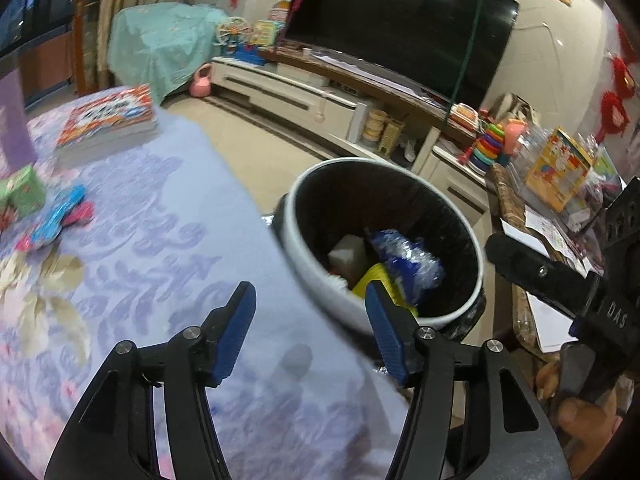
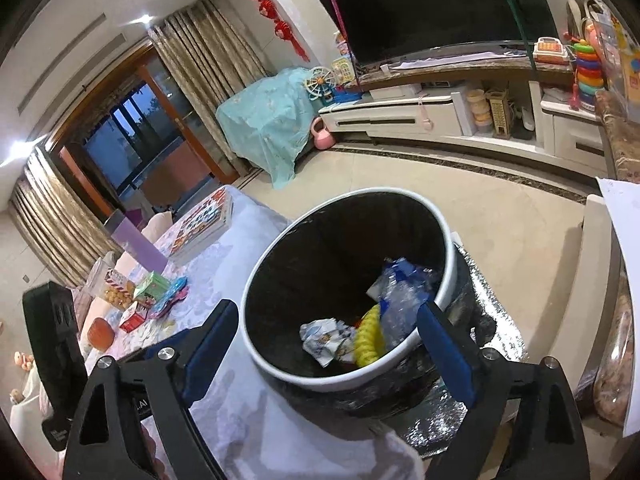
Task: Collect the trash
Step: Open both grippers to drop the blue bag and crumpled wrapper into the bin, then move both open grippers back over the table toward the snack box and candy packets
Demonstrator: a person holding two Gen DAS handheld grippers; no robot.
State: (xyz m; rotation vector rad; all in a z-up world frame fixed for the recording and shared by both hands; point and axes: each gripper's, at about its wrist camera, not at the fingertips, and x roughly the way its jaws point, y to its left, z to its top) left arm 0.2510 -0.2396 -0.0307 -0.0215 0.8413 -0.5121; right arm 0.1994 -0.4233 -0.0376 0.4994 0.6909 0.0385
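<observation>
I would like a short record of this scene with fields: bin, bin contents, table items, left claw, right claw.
bin: white-rimmed trash bin with black liner, beside the table
bin contents: crushed plastic bottle, yellow item, crumpled wrapper
table items: book, green carton, snack packets
left claw: open, empty
right claw: open, empty, over the bin

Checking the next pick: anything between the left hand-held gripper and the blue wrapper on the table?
Nothing visible. The left hand-held gripper is open and empty; only bare tablecloth lies between it and the blue wrapper.
</observation>
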